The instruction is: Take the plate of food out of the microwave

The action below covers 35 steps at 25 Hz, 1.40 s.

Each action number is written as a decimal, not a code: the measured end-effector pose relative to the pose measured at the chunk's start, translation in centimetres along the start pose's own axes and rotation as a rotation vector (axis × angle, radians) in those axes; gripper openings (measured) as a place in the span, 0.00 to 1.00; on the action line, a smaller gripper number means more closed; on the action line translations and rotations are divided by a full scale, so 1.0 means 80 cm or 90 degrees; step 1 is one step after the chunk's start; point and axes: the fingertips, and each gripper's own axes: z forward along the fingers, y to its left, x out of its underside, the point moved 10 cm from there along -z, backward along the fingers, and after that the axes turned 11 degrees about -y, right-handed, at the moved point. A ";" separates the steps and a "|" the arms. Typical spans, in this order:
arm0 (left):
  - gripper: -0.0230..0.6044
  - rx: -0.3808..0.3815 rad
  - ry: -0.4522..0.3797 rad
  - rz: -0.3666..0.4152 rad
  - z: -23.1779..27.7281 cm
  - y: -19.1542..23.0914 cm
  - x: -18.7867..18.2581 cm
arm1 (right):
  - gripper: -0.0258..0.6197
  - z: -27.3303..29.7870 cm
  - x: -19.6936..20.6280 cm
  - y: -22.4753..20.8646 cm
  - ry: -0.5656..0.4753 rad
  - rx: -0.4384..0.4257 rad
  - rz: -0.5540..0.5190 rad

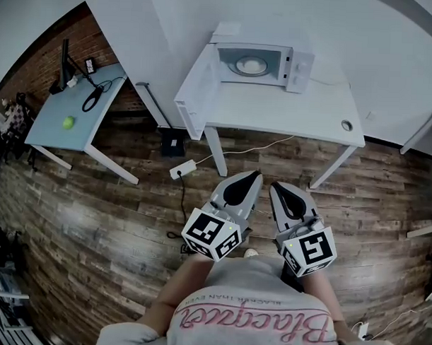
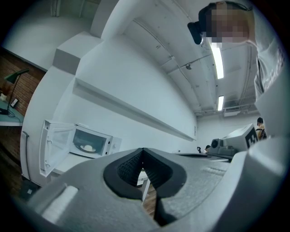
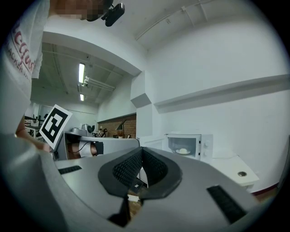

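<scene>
A white microwave (image 1: pixel 266 64) stands on a white table (image 1: pixel 303 115), its door (image 1: pixel 196 90) swung wide to the left. Inside lies a plate of pale food (image 1: pixel 250 65), also visible in the left gripper view as the plate (image 2: pixel 88 147) and in the right gripper view as the plate (image 3: pixel 183 151). Both grippers are held close to the person's body, well short of the table, pointing toward it. The left gripper (image 1: pixel 254 176) is shut with nothing in it, its tips meeting (image 2: pixel 143 151). My right gripper (image 1: pixel 278 186) is likewise shut and empty (image 3: pixel 142 150).
A light blue desk (image 1: pixel 55 120) at the left carries a green ball (image 1: pixel 68 123), a lamp and cables. A power strip (image 1: pixel 182 169) with its cord lies on the wood floor before the table. The table top has a cable hole (image 1: pixel 346 125) at the right.
</scene>
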 end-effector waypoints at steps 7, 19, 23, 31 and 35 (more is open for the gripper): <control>0.04 -0.027 -0.011 0.004 0.012 0.013 0.003 | 0.06 0.016 0.005 -0.020 0.002 -0.023 -0.005; 0.04 -0.051 -0.018 -0.016 0.006 0.023 0.012 | 0.06 0.021 0.015 -0.016 0.023 -0.032 0.006; 0.04 -0.056 -0.019 -0.019 0.009 0.025 0.016 | 0.06 0.021 0.019 -0.022 0.033 -0.030 0.006; 0.04 -0.059 -0.013 -0.017 0.024 0.041 0.020 | 0.06 0.040 0.024 -0.036 0.025 -0.034 0.016; 0.04 -0.055 -0.013 -0.026 0.036 0.050 0.022 | 0.06 0.049 0.025 -0.046 0.021 -0.029 0.017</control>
